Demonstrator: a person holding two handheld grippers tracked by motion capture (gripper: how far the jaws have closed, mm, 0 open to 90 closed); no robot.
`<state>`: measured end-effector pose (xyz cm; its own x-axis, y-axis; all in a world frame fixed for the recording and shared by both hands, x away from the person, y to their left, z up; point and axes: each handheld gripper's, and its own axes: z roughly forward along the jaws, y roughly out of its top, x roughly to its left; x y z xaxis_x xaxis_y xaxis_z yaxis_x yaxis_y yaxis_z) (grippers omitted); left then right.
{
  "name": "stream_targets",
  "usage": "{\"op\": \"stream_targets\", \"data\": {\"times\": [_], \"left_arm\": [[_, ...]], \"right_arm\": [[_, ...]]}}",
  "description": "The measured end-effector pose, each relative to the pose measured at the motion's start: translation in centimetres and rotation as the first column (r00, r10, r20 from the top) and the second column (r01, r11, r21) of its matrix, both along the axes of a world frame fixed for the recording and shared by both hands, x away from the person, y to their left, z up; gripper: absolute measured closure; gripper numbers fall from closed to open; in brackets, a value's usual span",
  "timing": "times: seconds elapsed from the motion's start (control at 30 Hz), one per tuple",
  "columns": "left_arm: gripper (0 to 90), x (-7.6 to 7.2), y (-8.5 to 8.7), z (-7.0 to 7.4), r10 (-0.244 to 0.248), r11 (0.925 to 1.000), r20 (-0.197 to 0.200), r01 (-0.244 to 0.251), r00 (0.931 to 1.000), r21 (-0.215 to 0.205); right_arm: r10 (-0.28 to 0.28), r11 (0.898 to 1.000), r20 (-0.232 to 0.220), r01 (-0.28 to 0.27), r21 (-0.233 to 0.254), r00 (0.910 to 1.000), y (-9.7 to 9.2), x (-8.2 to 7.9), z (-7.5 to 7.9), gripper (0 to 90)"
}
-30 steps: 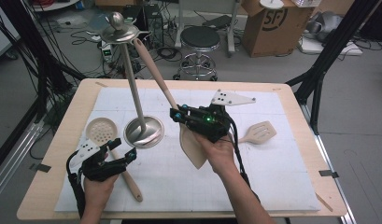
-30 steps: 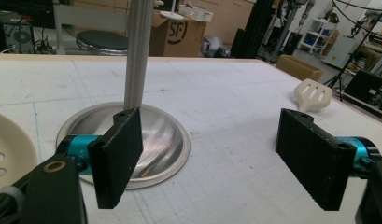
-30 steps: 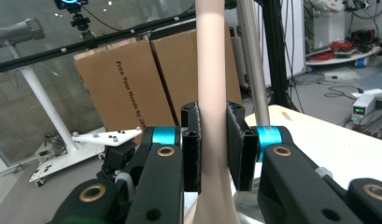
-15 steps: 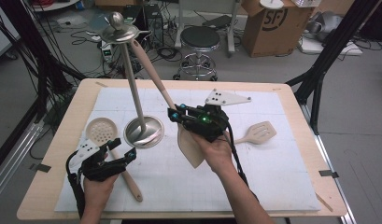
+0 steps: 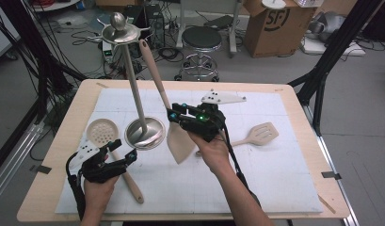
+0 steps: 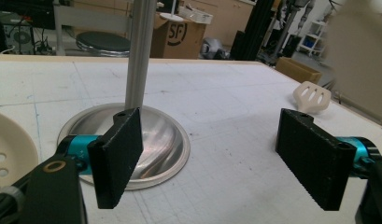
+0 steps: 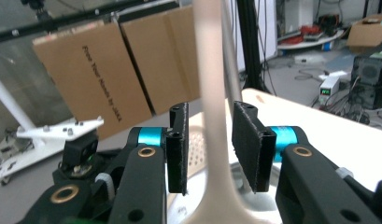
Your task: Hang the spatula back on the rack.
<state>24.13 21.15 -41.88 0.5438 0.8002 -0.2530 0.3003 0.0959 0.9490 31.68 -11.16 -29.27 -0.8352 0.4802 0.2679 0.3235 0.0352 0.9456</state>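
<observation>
So the job in hand looks like hanging utensils on the metal rack (image 5: 133, 89), the pole with a round base and a hook ring up top, standing on the white mat on the bench (image 5: 298, 101). The right gripper (image 5: 177, 117) has the solid beige spatula (image 5: 178, 141) by its neck, blade hanging down just beside the rack's base, handle leaning up until its tip is right by the hook ring. In the right gripper view the handle runs up between the jaws, and they've just been opening, with a bit of daylight either side, so I'd say the pinch is being let go, not clamped any more. Can't tell from here whether the handle end is actually caught on a hook, it's too small. The left gripper (image 5: 119, 153) rests low near the skimmer (image 5: 102, 131), jaws spread wide with nothing between them. A slotted turner (image 5: 260, 135) lies well off to the right. Next move, I reckon: back the right gripper off gently without nudging the handle, then go for the next utensil.
</observation>
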Motion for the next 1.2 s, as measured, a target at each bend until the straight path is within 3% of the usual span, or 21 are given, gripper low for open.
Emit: {"op": "stream_targets", "data": {"times": [0.13,0.33,0.37,0.73,0.9,1.1,1.2], "left_arm": [[23.7,0.0,0.1,-0.1,0.003,1.0000,-0.005,-0.003,1.0000,-0.002],[23.7,-0.1,0.2,0.0,0.008,1.0000,-0.002,-0.008,1.0000,-0.005],[23.7,-0.1,0.2,0.0,0.009,1.0000,-0.002,-0.009,1.0000,-0.005],[23.7,-0.1,0.2,0.0,0.006,0.9999,-0.004,-0.006,1.0000,-0.009],[23.7,0.0,0.2,-0.1,0.002,0.9999,-0.003,-0.002,1.0000,-0.014],[23.8,0.1,0.3,0.0,-0.001,0.9999,-0.001,0.001,1.0000,-0.015],[23.8,0.1,0.4,0.0,0.001,0.9999,-0.002,-0.001,1.0000,-0.016]], "right_arm": [[0.003,0.993,-0.021,0.000,0.116,0.9998,-0.8,0.5,0.2,63.2],[-0.024,0.973,-0.004,0.025,0.230,0.9997,-1.8,1.1,0.8,58.3],[-0.034,0.966,0.000,0.033,0.258,0.9994,-1.9,1.3,0.9,58.3],[-0.077,0.936,0.071,0.047,0.349,0.9945,-1.1,2.9,3.9,58.7],[-0.086,0.909,0.051,0.058,0.412,0.9949,-0.8,3.9,3.7,62.2],[-0.093,0.914,0.059,0.061,0.401,0.9940,0.0,4.8,4.4,62.0],[-0.088,0.907,0.078,0.048,0.417,0.9930,0.8,5.1,5.6,62.0]]}}
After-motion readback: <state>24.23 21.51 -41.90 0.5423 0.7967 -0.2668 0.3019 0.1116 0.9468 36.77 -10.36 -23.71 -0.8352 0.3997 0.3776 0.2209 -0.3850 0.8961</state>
